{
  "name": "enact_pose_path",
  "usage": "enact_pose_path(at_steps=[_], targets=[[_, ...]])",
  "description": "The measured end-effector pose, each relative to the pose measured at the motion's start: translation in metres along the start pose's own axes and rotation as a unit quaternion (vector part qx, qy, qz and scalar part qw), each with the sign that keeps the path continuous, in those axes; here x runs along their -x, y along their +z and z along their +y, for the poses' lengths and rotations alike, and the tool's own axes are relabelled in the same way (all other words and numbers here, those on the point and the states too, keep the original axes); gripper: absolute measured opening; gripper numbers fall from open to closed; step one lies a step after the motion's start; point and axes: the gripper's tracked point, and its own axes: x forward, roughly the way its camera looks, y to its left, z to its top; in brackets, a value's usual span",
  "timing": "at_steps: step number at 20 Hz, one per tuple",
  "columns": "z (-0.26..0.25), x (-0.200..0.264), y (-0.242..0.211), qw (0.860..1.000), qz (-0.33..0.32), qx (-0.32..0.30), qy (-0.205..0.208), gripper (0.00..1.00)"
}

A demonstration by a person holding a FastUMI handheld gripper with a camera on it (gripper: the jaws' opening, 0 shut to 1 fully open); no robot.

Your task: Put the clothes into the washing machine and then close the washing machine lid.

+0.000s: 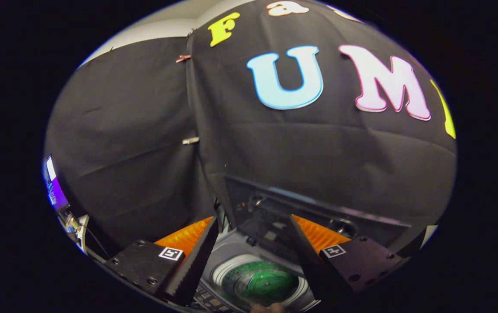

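My gripper (253, 226) is open, its two fingers spread wide with nothing between them. Below and between the fingers lies the washing machine's round drum opening (260, 284), with a white rim and a green bottom. The machine's dark lid (314, 211) stands raised behind the opening, leaning back against the black cloth wall. No clothes show in the drum or in the gripper. A bit of a hand (268, 308) shows at the near edge of the machine.
The black cloth wall (144, 143) rises close behind the machine. A lit screen (54, 187) and some cables stand far to the left. A row of control buttons (214, 300) runs along the machine's near edge.
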Motion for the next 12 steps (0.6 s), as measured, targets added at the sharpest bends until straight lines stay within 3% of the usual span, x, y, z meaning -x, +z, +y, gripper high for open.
enact_pose_path(at_steps=[6,9,12], targets=[[-0.056,0.008,0.044,0.99,-0.093,-0.012,-0.109,0.99],[-0.095,0.018,0.054,0.976,-0.113,-0.016,-0.186,0.99],[-0.107,0.019,0.057,0.968,-0.126,-0.035,-0.215,0.99]])
